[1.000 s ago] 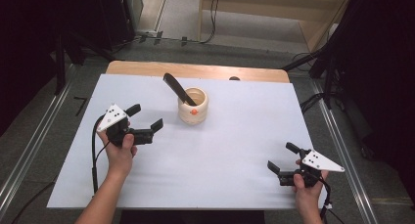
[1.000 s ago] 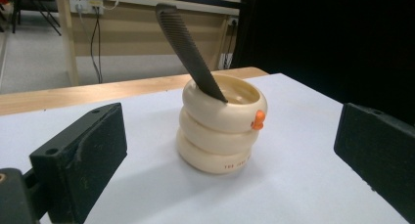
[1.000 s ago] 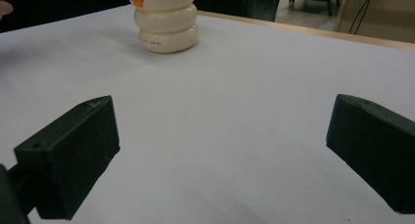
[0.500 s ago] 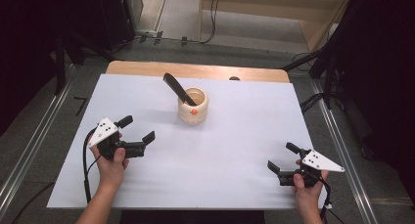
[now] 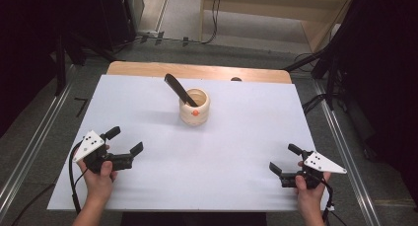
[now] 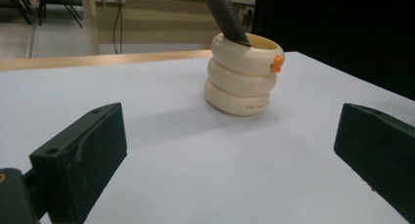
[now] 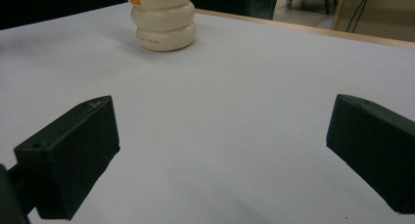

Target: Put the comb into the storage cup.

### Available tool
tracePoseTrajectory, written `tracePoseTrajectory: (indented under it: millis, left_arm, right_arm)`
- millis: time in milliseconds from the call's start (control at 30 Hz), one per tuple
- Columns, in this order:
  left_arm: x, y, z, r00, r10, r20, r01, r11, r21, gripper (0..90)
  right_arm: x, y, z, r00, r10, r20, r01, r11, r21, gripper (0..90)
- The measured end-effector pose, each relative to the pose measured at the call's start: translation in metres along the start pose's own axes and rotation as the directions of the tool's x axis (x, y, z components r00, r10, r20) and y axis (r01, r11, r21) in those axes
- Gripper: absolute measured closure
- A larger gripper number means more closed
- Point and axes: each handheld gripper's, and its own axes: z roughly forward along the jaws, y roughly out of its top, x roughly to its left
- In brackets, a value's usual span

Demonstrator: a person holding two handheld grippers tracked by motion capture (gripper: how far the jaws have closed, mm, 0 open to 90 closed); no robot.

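Observation:
A cream ribbed cup (image 5: 194, 107) with a small orange mark stands at the back middle of the white table (image 5: 246, 137). A dark flat tool (image 5: 176, 89) leans out of it toward the back left. The cup (image 6: 241, 76) and the tool (image 6: 225, 14) also appear in the left gripper view, and the cup (image 7: 161, 19) in the right gripper view. My left gripper (image 5: 125, 141) is open near the front left, empty, well short of the cup. At the front right my right gripper (image 5: 286, 158) is open and empty too.
A wooden strip (image 5: 197, 70) runs along the table's far edge. Metal rails (image 5: 29, 152) flank the table on both sides. Cables lie on the floor behind. Bare white surface lies between the two grippers.
My left gripper has drawn back toward the front left edge, away from the cup. The right gripper has stayed where it was.

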Motion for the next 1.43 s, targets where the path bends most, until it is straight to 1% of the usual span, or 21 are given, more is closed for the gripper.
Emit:
tracePoseTrajectory:
  millis: [67,133,200,267,433,500,533,633,700,767,833,967,1033,1100,1167,1200,1300,1433]
  left_arm:
    - [0.002,-0.002,-0.004,0.9999,-0.010,-0.002,0.010,0.9999,-0.005,0.0]
    - [0.003,-0.004,-0.008,0.9999,-0.007,-0.011,0.007,1.0000,-0.004,0.0]
    - [0.004,-0.006,-0.011,0.9999,-0.008,-0.010,0.008,1.0000,-0.004,0.0]
    - [0.004,-0.008,-0.014,0.9999,0.000,-0.013,0.000,1.0000,0.006,0.0]
    - [0.004,-0.014,-0.021,0.9998,-0.004,-0.018,0.005,0.9999,0.015,0.0]
    - [0.004,-0.017,-0.023,0.9998,0.003,-0.020,-0.003,0.9997,0.022,0.0]
    - [0.004,-0.018,-0.023,0.9997,0.000,-0.025,0.000,0.9998,0.020,0.0]
    - [0.003,-0.020,-0.026,0.9989,0.018,-0.042,-0.017,0.9997,0.018,0.0]
    - [0.004,-0.021,-0.028,0.9991,0.014,-0.039,-0.013,0.9997,0.020,0.0]
    - [0.004,-0.022,-0.029,0.9987,0.022,-0.046,-0.021,0.9994,0.028,0.0]
    - [0.005,-0.023,-0.032,0.9989,0.017,-0.044,-0.015,0.9993,0.034,0.0]
    - [0.005,-0.025,-0.037,0.9987,0.021,-0.045,-0.019,0.9988,0.044,0.0]
    - [0.005,-0.026,-0.040,0.9980,0.038,-0.050,-0.035,0.9979,0.055,0.0]
    - [0.006,-0.028,-0.042,0.9976,0.048,-0.049,-0.045,0.9967,0.068,0.0]
    - [0.008,-0.030,-0.043,0.9977,0.044,-0.051,-0.041,0.9967,0.071,0.0]
    - [0.009,-0.031,-0.042,0.9982,0.034,-0.050,-0.030,0.9975,0.063,0.0]
    - [0.010,-0.032,-0.041,0.9986,0.020,-0.050,-0.017,0.9981,0.059,0.0]
    - [0.008,-0.032,-0.040,0.9985,0.029,-0.046,-0.025,0.9973,0.069,0.0]
  right_arm:
    - [0.000,0.000,0.000,1.0000,0.001,0.001,-0.001,1.000,0.000,0.0]
    - [0.000,0.000,0.000,1.0000,0.002,0.001,-0.002,1.000,0.000,0.0]
    - [0.000,0.000,0.000,1.0000,0.002,0.003,-0.002,1.000,-0.002,0.0]
    - [0.000,0.000,0.000,1.0000,0.003,0.002,-0.003,1.000,0.000,0.0]
    - [0.000,0.000,0.000,1.0000,0.002,0.006,-0.002,1.000,0.000,0.0]
    - [0.000,0.000,0.000,1.0000,0.002,0.006,-0.002,1.000,0.000,0.0]
    - [0.000,0.000,0.000,1.0000,0.002,0.006,-0.002,1.000,0.000,0.0]
    - [0.000,0.000,0.000,1.0000,0.002,0.007,-0.002,1.000,0.001,0.0]
    - [0.000,0.000,0.000,1.0000,0.002,0.008,-0.002,1.000,0.001,0.0]
    - [0.000,0.000,-0.001,1.0000,0.005,0.007,-0.005,1.000,0.001,0.0]
    - [0.000,0.000,0.000,0.9999,0.006,0.009,-0.006,1.000,-0.001,0.0]
    - [-0.001,0.000,0.000,0.9999,0.004,0.009,-0.004,1.000,-0.001,0.0]
    - [-0.001,0.000,0.000,1.0000,0.004,0.009,-0.004,1.000,-0.001,0.0]
    - [-0.001,0.000,0.000,1.0000,0.004,0.008,-0.004,1.000,-0.001,0.0]
    - [0.000,0.000,0.000,0.9999,0.005,0.010,-0.005,1.000,0.002,0.0]
    - [-0.001,0.000,0.000,0.9999,0.003,0.011,-0.003,1.000,0.003,0.0]
    - [-0.001,0.000,0.001,0.9999,0.001,0.012,-0.001,1.000,0.003,0.0]
    - [-0.002,-0.001,0.000,0.9999,0.014,0.003,-0.014,1.000,-0.001,0.0]
